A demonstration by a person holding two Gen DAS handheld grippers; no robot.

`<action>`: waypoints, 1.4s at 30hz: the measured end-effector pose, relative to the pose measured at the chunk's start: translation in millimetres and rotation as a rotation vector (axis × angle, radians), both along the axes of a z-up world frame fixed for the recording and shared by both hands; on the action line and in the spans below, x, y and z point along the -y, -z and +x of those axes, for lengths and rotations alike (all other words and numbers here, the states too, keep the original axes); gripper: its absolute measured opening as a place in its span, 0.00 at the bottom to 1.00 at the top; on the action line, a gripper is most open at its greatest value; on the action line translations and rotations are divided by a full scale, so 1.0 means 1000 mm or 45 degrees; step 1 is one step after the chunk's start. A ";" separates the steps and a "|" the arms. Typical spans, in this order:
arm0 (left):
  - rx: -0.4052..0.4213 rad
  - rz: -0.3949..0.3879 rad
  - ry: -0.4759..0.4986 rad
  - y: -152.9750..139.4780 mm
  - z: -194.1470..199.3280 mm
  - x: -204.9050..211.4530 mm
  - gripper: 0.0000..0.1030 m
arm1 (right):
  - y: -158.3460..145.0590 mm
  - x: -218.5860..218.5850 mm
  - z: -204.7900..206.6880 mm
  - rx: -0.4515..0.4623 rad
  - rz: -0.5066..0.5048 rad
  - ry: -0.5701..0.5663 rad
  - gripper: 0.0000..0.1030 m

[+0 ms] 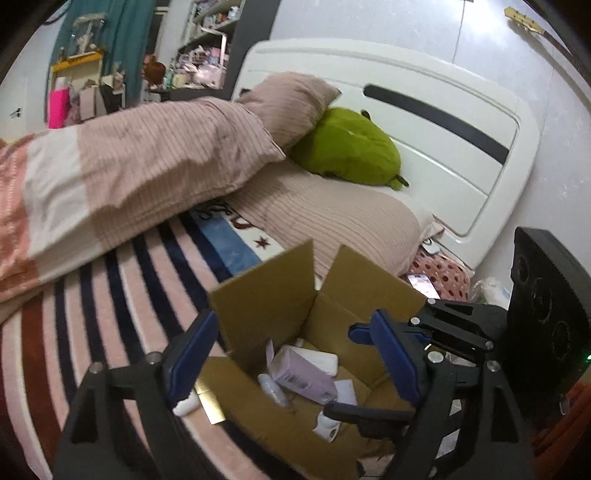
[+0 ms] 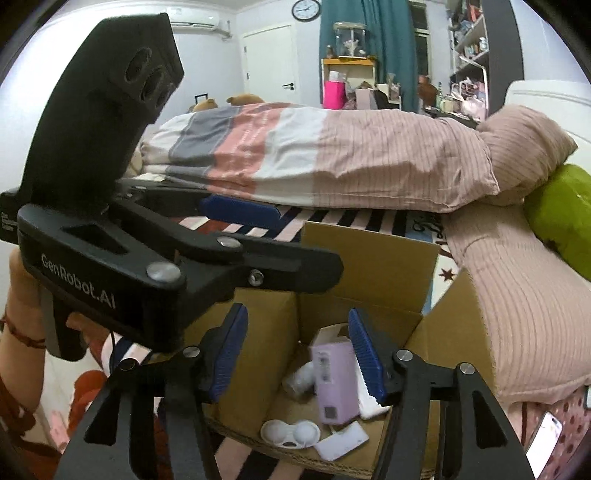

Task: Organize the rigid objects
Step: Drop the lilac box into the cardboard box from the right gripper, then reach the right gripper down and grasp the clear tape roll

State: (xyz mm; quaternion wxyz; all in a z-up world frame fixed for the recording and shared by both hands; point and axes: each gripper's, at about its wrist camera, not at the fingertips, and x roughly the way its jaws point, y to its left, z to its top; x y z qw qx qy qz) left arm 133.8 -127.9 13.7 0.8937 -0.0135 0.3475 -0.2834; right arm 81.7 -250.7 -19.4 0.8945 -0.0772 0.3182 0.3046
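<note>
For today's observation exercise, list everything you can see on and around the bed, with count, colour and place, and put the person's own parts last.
box: one, brown, open, on the bed
carton: one, lilac, inside the box
small items: several, white, in the box
quilt: one, pink, white and grey, folded on the bed
pillow: one, pink, by the headboard
plush: one, green, beside the pillow
phone: one, at the bedside
clock: one, on the wall
left gripper: black and blue, open over the box
right gripper: black and blue, open over the box
hand: one, holding the left gripper

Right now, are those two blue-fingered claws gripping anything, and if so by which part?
Nothing is held. The left gripper and right gripper both stand open above the cardboard box; the lilac carton lies loose inside.
</note>
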 end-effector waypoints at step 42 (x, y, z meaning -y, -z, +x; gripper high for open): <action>-0.082 0.022 -0.604 0.100 -0.069 -0.254 0.86 | 0.152 -0.226 0.106 -0.201 -0.156 0.077 0.18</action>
